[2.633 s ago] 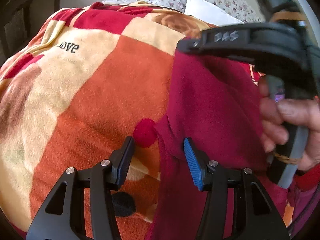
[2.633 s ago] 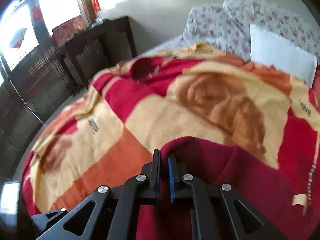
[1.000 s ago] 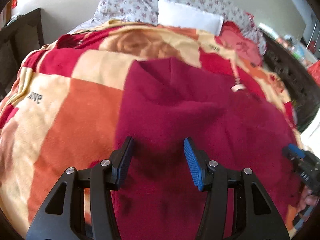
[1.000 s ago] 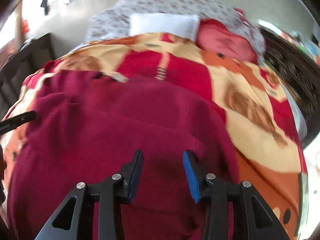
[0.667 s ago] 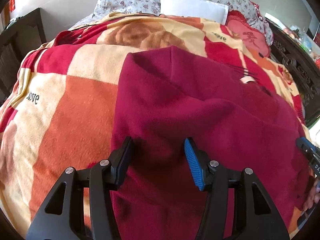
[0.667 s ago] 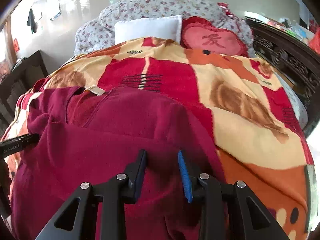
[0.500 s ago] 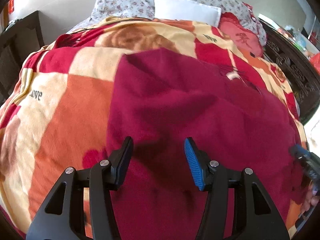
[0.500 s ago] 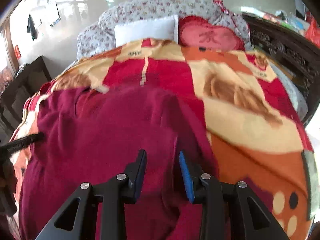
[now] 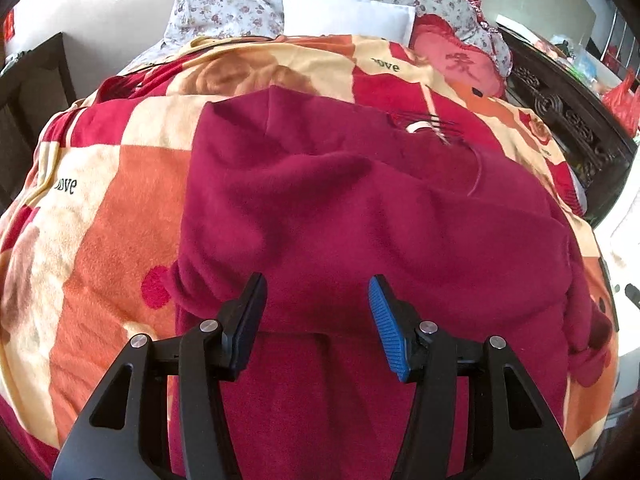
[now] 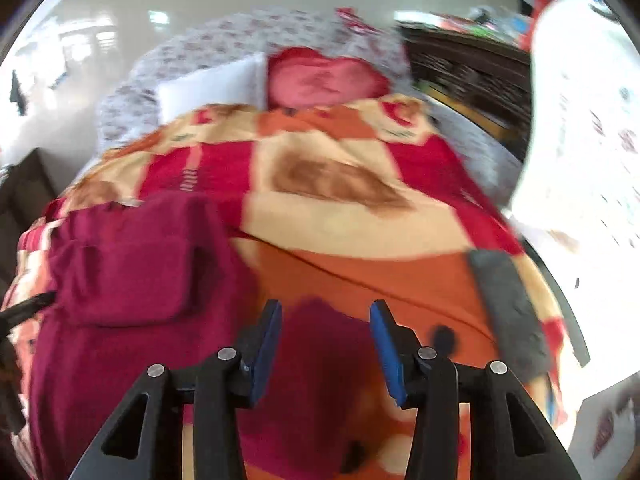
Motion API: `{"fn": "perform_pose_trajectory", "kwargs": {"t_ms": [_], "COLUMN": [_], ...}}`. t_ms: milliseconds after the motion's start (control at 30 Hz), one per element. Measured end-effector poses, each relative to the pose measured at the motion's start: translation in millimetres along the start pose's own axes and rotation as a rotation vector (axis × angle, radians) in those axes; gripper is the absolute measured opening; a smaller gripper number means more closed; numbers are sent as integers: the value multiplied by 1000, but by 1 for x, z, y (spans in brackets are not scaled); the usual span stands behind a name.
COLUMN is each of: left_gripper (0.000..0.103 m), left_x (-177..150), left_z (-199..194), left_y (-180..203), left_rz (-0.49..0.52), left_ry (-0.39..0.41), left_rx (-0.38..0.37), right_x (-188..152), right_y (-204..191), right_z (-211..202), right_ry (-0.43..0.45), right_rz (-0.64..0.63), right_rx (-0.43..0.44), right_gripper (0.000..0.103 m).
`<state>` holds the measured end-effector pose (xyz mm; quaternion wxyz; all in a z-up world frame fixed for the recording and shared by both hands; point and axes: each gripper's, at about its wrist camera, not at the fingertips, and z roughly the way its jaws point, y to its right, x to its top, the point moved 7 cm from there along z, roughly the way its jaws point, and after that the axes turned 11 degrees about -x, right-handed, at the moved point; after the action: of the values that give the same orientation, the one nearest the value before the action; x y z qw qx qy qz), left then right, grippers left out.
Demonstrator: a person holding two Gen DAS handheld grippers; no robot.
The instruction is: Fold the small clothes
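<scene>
A dark red fleece garment (image 9: 360, 220) lies spread on the orange, red and cream blanket (image 9: 100, 220), with one flap folded over its middle. My left gripper (image 9: 316, 284) hovers over the garment's near part, open, with nothing pinched. The right wrist view is blurred. In it the garment (image 10: 132, 272) lies to the left, and my right gripper (image 10: 326, 306) is over the blanket (image 10: 340, 220) beside the garment's right edge. Its jaws are opening and the pads press on nothing; a dark red patch shows below them. The left gripper's tip (image 10: 28, 308) pokes in at the left edge.
A white pillow (image 9: 348, 14), a red cushion (image 9: 456, 60) and flowered bedding lie at the bed's head. A dark carved bed frame (image 9: 568, 120) runs along the right, dark furniture (image 9: 32, 80) stands left. A grey strip (image 10: 508, 312) lies on the blanket's right side.
My right gripper let go of the garment, swung right off it onto the blanket, and its jaws widened. My left gripper stayed open and drew back a little over the garment.
</scene>
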<state>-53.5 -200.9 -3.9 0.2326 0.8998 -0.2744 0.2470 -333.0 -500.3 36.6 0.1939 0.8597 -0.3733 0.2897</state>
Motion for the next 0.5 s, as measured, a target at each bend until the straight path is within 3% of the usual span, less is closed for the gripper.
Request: {"fn": "perform_pose_trajectory", "kwargs": {"t_ms": [133, 267, 400, 500], "left_gripper": [53, 53, 53, 53], "left_x": [-5, -10, -11, -11], "left_z": [4, 8, 2, 3], "left_y": [8, 12, 16, 14], "left_rz": [13, 6, 23, 22], "left_ry": [-27, -46, -37, -41], "left_rx": [3, -3, -2, 5], "right_x": [-2, 5, 11, 11], "right_y": [1, -39, -34, -27], "right_z": [-5, -3, 21, 45], "right_ry": [-11, -3, -41, -119], "right_rz": [51, -66, -29, 4], "right_rx": [88, 122, 50, 62], "right_gripper": [44, 44, 44, 44]}}
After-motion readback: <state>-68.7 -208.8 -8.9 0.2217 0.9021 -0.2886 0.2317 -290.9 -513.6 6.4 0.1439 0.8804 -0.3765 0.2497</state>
